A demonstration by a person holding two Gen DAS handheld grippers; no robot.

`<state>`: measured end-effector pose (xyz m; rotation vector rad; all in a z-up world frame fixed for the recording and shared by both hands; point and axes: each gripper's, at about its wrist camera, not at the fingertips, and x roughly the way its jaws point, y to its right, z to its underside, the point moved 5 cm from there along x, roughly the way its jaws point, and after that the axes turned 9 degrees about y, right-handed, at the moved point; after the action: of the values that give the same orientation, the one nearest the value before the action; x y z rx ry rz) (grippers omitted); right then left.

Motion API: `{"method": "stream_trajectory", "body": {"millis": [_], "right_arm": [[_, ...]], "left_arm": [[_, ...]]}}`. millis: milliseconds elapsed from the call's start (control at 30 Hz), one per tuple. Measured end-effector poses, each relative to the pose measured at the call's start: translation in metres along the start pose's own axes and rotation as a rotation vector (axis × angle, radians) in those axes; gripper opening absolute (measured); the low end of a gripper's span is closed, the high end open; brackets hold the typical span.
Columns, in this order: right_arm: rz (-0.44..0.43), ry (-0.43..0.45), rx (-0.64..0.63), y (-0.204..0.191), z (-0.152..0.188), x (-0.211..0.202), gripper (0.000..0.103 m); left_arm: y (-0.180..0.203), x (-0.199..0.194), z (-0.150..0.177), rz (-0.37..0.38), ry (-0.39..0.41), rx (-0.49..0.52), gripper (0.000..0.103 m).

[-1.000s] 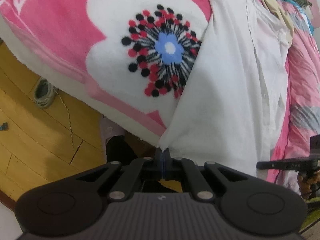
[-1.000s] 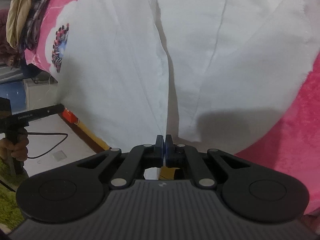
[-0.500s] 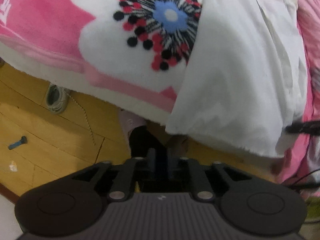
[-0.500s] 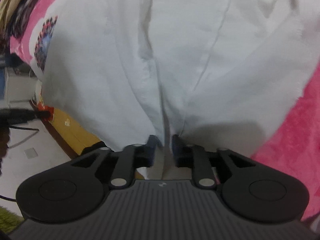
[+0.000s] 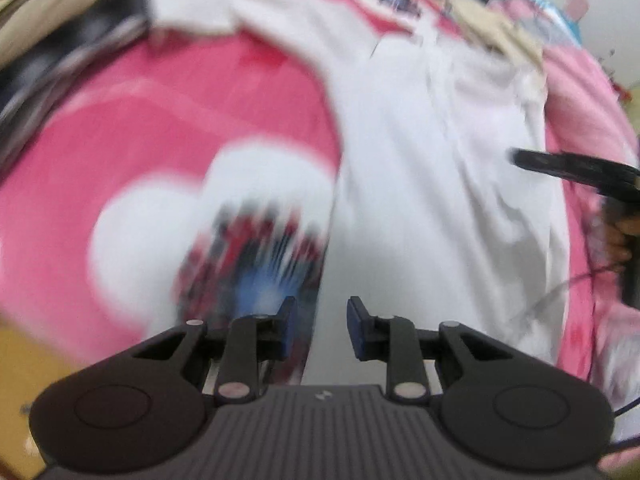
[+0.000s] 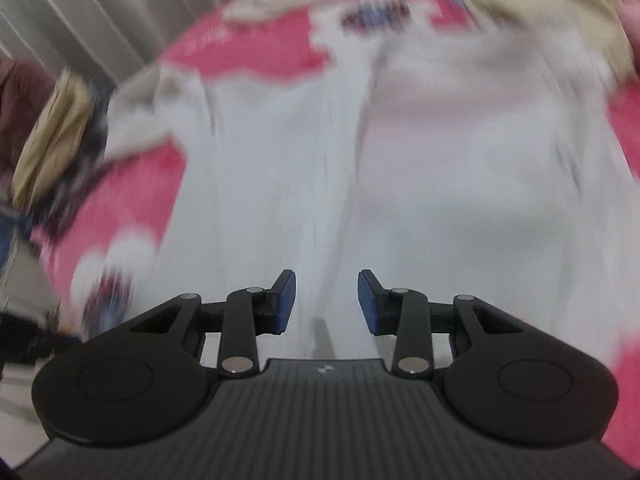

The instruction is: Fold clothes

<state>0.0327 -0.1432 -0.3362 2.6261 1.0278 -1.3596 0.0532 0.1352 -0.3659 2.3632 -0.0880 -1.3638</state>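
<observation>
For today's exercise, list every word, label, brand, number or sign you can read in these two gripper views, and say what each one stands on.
None can be read.
The small pale mark on the left gripper body is a logo shape, too small to read.
The same mark on the right gripper body: too small to read.
The dark pattern on the pink blanket beyond the white shirt is motion-blurred; whether it holds text cannot be told.

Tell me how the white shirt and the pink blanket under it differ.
The white shirt is plain; the pink blanket carries big white flowers with dotted, striped centres. The shirt lies on top, stretched lengthwise; the blanket spreads wider beneath it, showing on both sides. Both are soft cloth, blurred here.
</observation>
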Motion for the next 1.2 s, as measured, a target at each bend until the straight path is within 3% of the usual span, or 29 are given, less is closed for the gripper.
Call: {"method": "stream_trajectory", "body": {"millis": [200, 300, 400, 467, 567, 667, 800, 867, 967, 1100, 1200], "right_arm": [[0.081, 0.094, -0.111, -0.026, -0.060, 0.107, 0.033], [0.095, 0.105, -0.136, -0.030, -0.074, 0.133, 0.033], [0.115, 0.085, -0.172, -0.036, -0.075, 0.154, 0.030], [0.175, 0.065, -0.162, -0.024, -0.072, 0.162, 0.020], [0.218, 0.079, 0.047, 0.015, -0.069, 0.162, 0.015], [0.175, 0.108, 0.204, 0.039, -0.069, 0.154, 0.014], [0.201, 0.137, 0.349, 0.054, -0.083, 0.137, 0.019], [0.193, 0.185, 0.360, 0.045, -0.098, 0.127, 0.022], [0.174, 0.219, 0.184, 0.010, -0.126, 0.134, 0.043], [0.218, 0.199, -0.110, -0.033, -0.155, 0.172, 0.045], [0.257, 0.164, -0.181, -0.042, -0.162, 0.198, 0.045]], "left_arm": [[0.000, 0.040, -0.063, -0.012, 0.145, -0.004, 0.027], [0.006, 0.058, -0.088, -0.006, 0.189, 0.043, 0.027], [0.010, 0.081, -0.098, -0.018, 0.176, 0.108, 0.027], [0.008, 0.095, -0.096, -0.040, 0.124, 0.129, 0.026], [0.004, 0.104, -0.091, -0.039, 0.072, 0.172, 0.022], [0.006, 0.101, -0.090, -0.030, 0.035, 0.249, 0.022], [0.004, 0.089, -0.099, -0.012, 0.020, 0.267, 0.024], [0.003, 0.080, -0.108, 0.008, 0.035, 0.262, 0.026], [0.002, 0.073, -0.118, 0.032, 0.056, 0.254, 0.026], [0.006, 0.078, -0.128, 0.054, 0.080, 0.264, 0.027], [0.011, 0.087, -0.132, 0.062, 0.081, 0.284, 0.027]]}}
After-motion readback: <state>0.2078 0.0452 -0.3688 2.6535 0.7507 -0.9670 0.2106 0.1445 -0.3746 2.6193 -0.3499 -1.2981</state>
